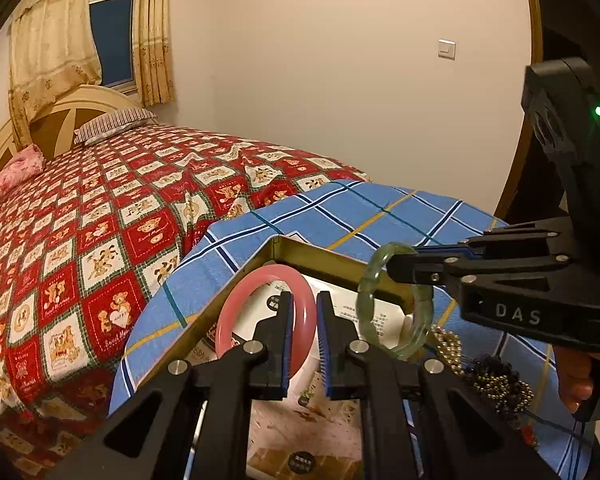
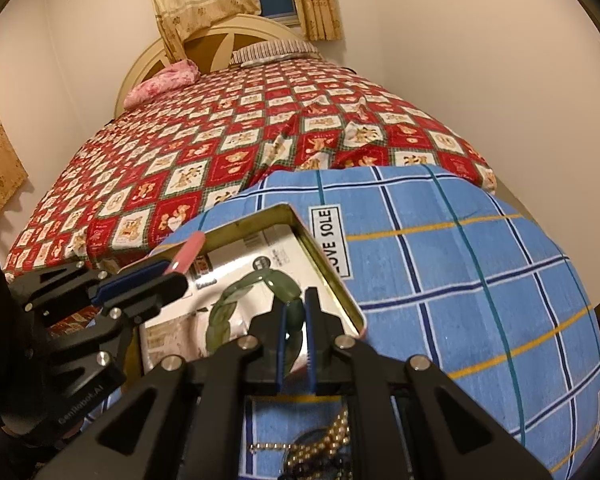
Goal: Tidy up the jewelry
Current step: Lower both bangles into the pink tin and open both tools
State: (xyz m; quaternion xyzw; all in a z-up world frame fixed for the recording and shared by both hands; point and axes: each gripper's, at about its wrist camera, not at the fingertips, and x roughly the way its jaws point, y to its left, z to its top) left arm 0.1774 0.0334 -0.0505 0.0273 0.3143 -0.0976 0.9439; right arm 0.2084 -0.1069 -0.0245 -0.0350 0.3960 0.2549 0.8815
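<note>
Two bangles are held above an open tin [image 1: 204, 312] that sits on a blue plaid cloth [image 1: 340, 208] at the foot of the bed [image 1: 100, 220].

**Left gripper** [image 1: 303, 344]: its jaws stand on either side of the band of the pink bangle [image 1: 236, 300], with a narrow gap visible between the blue pads and the ring. The right wrist view shows the bangle raised at the tin's left edge in the jaw tips, so it appears clamped.

**Right gripper** [image 2: 294, 344]: jaws closed on the band of the green bangle [image 2: 220, 312], which hangs over the tin's interior near its right edge.

**Handling, as judged**
- Both bangles are rigid, polished rings, probably stone or glass. Expect moderate weight, a slick surface and brittleness on impact.
- Grip across the band, square to the pads. A hold on the curved outer face is likely to slip.
- The green bangle is translucent with a lobed, uneven outline; seat the pads on one lobe, not between two.
- Lower each ring flat and release close to the tin floor. Avoid ring-to-ring or ring-to-rim contact.

**Other materials**
- The tin is thin metal with a brass-coloured rim and a printed paper lining.
- Bead strands [image 1: 496, 380], gold and dark, lie heaped on the cloth beside the tin's right edge. These are limp and tangle-prone; lift from a bunched section.
</note>
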